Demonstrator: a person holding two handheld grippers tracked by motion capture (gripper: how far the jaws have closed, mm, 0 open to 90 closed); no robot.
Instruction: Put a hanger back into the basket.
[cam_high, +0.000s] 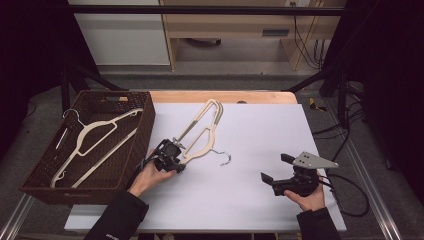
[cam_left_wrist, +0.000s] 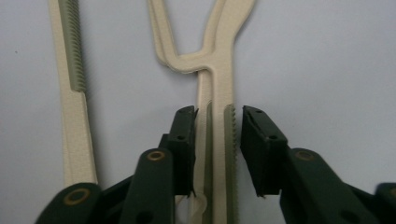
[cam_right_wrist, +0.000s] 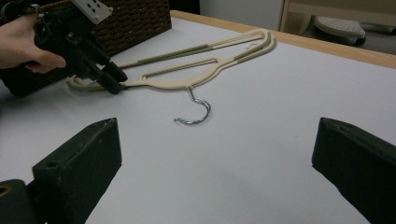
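Grabbing a hanger off the table (cam_high: 260, 200), most likely to drop it in the basket (cam_high: 145, 130) just left of the left gripper (cam_high: 175, 161), where one hanger (cam_high: 95, 145) already lies. Two stacked hangers (cam_high: 202, 132) lie ahead of that gripper; in the left gripper view its jaws straddle one arm of the stack (cam_left_wrist: 217, 140), left pad touching, right pad with a small gap, so not clamped yet. Next move, as I judge: finish the squeeze, check it has only the top hanger, lift clear, swing left over the basket rim. Metal hook (cam_high: 225, 159) points toward the right gripper (cam_high: 274, 169), which hovers well apart to the right, jaws wide, nothing between them. No brand, label or readable writing anywhere.
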